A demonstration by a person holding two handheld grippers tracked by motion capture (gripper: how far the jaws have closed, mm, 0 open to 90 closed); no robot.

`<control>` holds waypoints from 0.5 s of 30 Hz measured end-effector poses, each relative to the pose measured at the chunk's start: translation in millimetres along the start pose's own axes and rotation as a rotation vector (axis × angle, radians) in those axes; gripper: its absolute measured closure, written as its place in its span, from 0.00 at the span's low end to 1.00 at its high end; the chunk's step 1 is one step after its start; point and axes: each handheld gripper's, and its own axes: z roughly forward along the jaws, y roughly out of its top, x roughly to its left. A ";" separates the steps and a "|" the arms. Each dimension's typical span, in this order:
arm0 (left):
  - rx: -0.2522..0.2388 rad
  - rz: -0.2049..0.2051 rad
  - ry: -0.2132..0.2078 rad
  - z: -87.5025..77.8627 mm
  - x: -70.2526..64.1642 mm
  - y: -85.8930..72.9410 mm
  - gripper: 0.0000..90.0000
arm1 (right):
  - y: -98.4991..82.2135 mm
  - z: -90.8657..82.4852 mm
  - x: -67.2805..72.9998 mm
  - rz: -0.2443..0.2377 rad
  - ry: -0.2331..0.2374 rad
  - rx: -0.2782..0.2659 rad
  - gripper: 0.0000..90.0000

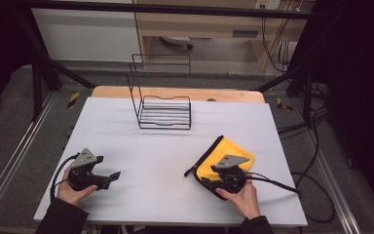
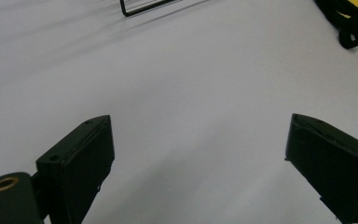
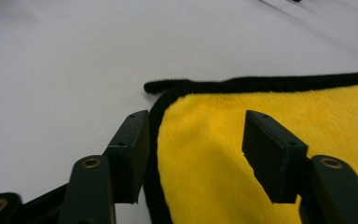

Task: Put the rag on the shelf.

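Yellow plush with a black bound hem, the cloth (image 3: 270, 154) lies flat on the table (image 1: 151, 161) beneath the right gripper (image 3: 193, 149), whose spread jaws straddle its edge, gripping nothing. It looks soft, light and floppy; pinching the hem near the corner loop seems best. The left gripper (image 2: 198, 163) gapes empty, well apart.

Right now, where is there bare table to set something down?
The widest bare stretch lies between the left gripper and the yellow cloth, running up to the wire rack. The strips on either side of the rack are free too. The near right corner is crowded: the right gripper sits over the cloth.
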 end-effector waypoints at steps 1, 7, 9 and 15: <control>0.000 0.000 -0.001 0.0 0.0 0.0 0.09 | 3.0 6.5 0.9 0.009 -0.005 0.002 0.45; 0.002 0.004 -0.003 0.4 -0.6 0.0 0.09 | 11.3 40.3 6.5 -0.001 -0.051 0.052 0.44; 0.000 0.002 -0.002 0.1 -0.5 0.0 0.09 | 11.0 47.2 7.9 -0.010 -0.079 0.061 0.47; 0.003 0.004 -0.002 0.2 -0.6 0.0 0.09 | 8.2 48.9 9.9 -0.023 -0.132 0.059 0.54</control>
